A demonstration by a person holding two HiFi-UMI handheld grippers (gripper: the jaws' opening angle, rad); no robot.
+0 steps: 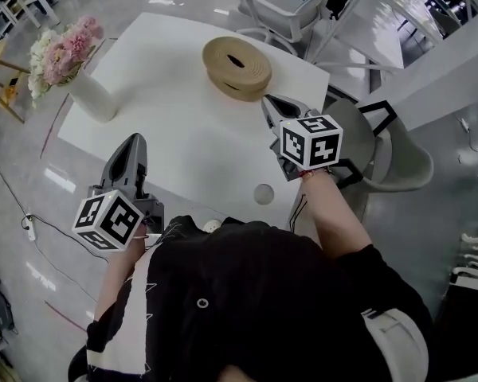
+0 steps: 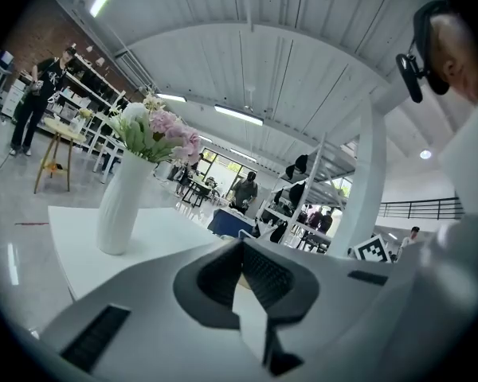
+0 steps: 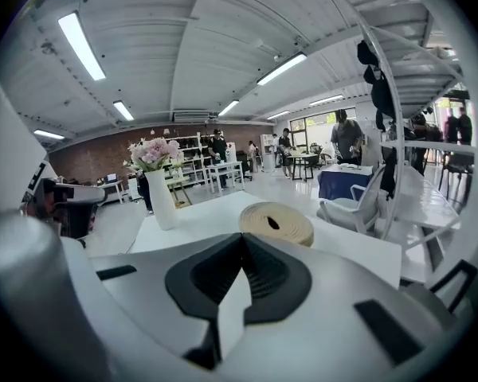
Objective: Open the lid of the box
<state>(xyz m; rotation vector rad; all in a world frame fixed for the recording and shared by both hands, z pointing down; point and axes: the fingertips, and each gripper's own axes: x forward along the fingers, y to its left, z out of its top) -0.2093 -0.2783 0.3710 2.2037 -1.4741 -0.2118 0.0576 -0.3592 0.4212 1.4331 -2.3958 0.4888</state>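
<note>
Round box (image 1: 237,68), lid on, stands on the table (image 1: 183,138). Right gripper (image 1: 271,103), jaws closed on nothing, sits just near-right of the box and points toward it. Left gripper (image 1: 132,148), also closed and empty, lies well apart, near-left of the box. The right is nearer.

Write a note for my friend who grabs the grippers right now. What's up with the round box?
Left gripper: shut, empty, above the near left of the white table.
Right gripper: shut, empty, pointing at the box from close by.
Round tan box: on the table's far side, lid on.
Done: nothing opened.
Left: take hold of the lid and lift it off.
</note>
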